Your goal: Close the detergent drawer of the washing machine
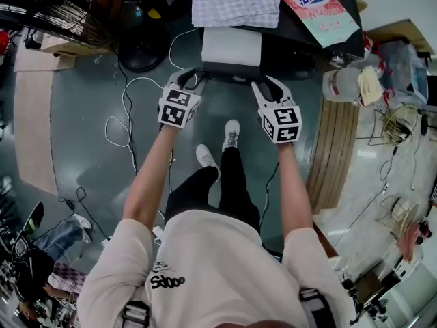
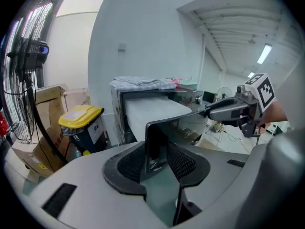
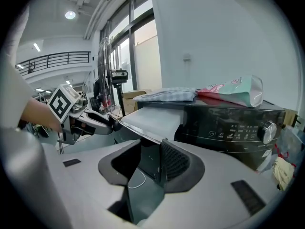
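Observation:
The washing machine's (image 1: 304, 43) detergent drawer (image 1: 232, 46) stands pulled out toward me, a white box with a dark glossy front panel (image 1: 229, 76). My left gripper (image 1: 190, 77) is shut on the panel's left end and my right gripper (image 1: 263, 85) is shut on its right end. In the left gripper view the panel (image 2: 157, 135) runs between the pads of the left gripper (image 2: 159, 159), with the white drawer (image 2: 152, 111) behind and the right gripper (image 2: 224, 109) at the far end. The right gripper view shows the right gripper (image 3: 155, 163), the drawer (image 3: 152, 118) and the left gripper (image 3: 102, 120).
A checked cloth (image 1: 234, 2) and a detergent bag (image 1: 317, 5) lie on the machine's top. A yellow-lidded bin (image 2: 81, 116) and cardboard boxes stand left of it. Cables (image 1: 123, 115) trail on the floor. My feet (image 1: 218, 149) are just before the drawer. Another person (image 1: 41, 251) is at bottom left.

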`<action>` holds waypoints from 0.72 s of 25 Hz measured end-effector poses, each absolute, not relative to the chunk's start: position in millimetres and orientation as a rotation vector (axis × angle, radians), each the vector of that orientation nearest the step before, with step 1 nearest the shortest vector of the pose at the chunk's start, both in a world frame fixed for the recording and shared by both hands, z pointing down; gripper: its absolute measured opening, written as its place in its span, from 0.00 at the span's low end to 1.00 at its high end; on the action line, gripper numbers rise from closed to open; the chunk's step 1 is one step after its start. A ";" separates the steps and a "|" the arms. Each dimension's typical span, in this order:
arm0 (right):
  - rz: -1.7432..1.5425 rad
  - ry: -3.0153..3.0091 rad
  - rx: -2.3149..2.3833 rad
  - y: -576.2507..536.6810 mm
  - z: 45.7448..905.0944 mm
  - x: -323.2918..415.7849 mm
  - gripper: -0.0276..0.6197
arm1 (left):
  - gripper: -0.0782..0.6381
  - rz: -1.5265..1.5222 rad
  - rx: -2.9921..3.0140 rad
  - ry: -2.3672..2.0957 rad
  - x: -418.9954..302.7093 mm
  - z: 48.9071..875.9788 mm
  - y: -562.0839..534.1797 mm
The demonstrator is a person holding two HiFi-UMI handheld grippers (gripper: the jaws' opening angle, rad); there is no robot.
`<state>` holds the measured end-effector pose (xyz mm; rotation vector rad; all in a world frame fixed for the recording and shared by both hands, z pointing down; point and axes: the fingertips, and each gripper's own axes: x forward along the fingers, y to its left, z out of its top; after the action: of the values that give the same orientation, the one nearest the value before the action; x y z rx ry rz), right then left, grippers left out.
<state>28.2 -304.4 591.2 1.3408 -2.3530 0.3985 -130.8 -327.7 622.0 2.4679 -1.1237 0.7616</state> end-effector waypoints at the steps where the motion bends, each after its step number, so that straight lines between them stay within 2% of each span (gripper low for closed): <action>1: 0.401 -2.361 1.342 -309.5 591.8 29.9 0.23 | 0.32 0.757 2.464 -1.126 -129.3 622.4 -332.7; 7: 0.414 -2.398 1.327 -332.4 591.2 35.4 0.27 | 0.32 0.731 2.438 -1.145 -127.0 621.8 -351.9; 18: 0.407 -2.365 1.395 -376.1 581.7 40.6 0.27 | 0.32 0.719 2.398 -1.189 -123.4 615.7 -393.6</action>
<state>40.6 -376.1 581.7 1.3946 -2.3655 0.4072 -123.4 -393.6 615.7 2.3977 -1.1895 0.7189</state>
